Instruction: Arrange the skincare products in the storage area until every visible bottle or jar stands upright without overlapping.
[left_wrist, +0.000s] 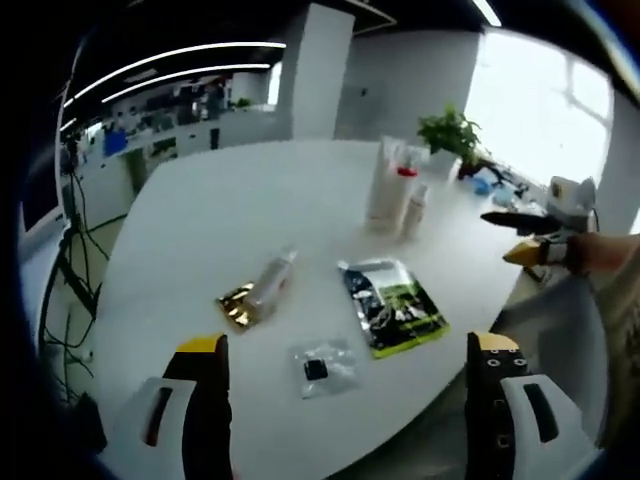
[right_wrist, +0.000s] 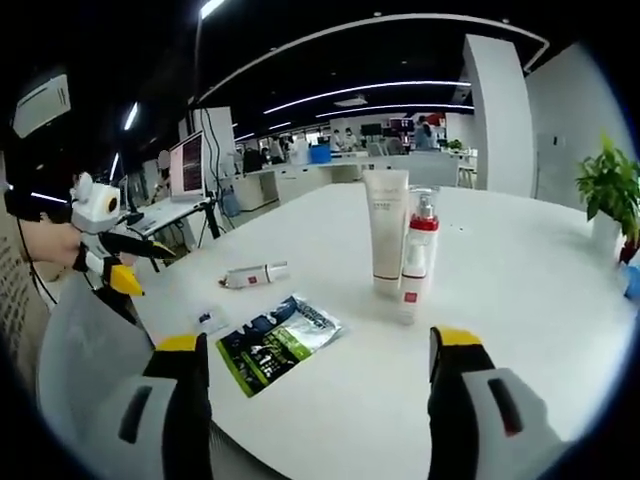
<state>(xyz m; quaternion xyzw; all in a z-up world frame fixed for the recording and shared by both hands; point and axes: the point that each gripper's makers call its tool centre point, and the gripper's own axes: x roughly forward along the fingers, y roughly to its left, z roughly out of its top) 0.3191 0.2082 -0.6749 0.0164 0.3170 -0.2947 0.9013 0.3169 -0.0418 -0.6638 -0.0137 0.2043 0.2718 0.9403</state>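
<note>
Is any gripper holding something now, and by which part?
Nothing is held. The left gripper and the right gripper are both open and empty above the table.

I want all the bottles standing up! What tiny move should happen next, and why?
Probably bring the left gripper, open and empty, toward the small bottle lying on its side on the white table. The tall tube and red-collared bottle already stand upright, so the lying one seems the piece left to fix.

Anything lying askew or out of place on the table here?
Yes. One small bottle lies on its side on the white table, its base on a gold sachet, while the tall tube and red-collared bottle stand upright together.
</note>
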